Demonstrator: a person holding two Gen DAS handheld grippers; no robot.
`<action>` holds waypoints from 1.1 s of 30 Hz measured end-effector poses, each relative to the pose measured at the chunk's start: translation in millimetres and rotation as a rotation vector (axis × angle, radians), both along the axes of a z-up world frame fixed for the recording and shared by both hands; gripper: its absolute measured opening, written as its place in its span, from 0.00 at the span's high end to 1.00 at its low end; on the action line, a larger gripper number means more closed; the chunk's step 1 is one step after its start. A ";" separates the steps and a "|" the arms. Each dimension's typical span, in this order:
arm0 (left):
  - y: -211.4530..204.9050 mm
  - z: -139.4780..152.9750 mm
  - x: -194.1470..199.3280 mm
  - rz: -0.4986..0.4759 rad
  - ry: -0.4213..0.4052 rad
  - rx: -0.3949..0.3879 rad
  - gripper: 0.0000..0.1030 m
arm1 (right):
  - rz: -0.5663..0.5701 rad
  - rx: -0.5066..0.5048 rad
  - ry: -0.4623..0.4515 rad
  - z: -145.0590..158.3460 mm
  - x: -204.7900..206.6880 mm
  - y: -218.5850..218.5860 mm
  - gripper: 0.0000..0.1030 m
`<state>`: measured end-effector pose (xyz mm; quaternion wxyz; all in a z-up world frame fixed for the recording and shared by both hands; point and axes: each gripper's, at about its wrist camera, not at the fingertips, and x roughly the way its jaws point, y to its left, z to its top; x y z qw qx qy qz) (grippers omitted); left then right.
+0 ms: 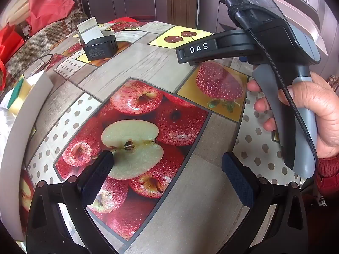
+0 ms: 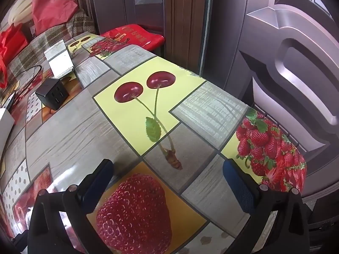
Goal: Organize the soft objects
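left wrist view: your left gripper [image 1: 169, 167], fingers spread and empty, sits nearer the sponges [image 1: 18, 97] lying far left.

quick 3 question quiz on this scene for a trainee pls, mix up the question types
1. True or false: the left gripper is shut on a sponge.
2. Multiple choice: what stands just behind the black charger block on the table? A) a glass of water B) a small white card stand C) a roll of tape
3. Short answer: where are the soft items, the yellow-green sponge among them, relative to the left gripper?

Key
1. False. Both the left gripper and the right gripper are open and hold nothing.
2. B.
3. At the far left edge of the left wrist view, inside a white bin.
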<state>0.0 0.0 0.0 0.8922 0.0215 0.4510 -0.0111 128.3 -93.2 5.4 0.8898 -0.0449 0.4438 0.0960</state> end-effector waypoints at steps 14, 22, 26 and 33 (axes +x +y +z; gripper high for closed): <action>0.0 0.0 0.0 0.000 0.000 0.000 0.01 | 0.010 0.001 0.002 0.0 0.0 1.8 0.00; -0.1 0.0 0.0 0.000 0.000 0.000 0.01 | 0.012 0.001 0.002 -0.2 -0.3 4.9 0.00; -0.2 -0.1 0.1 0.000 0.000 0.000 0.01 | 0.012 0.000 0.002 -0.2 -0.4 5.5 0.00; -0.4 1.8 1.8 0.000 0.000 0.000 0.01 | 0.012 0.000 0.002 -0.2 -0.6 6.0 0.00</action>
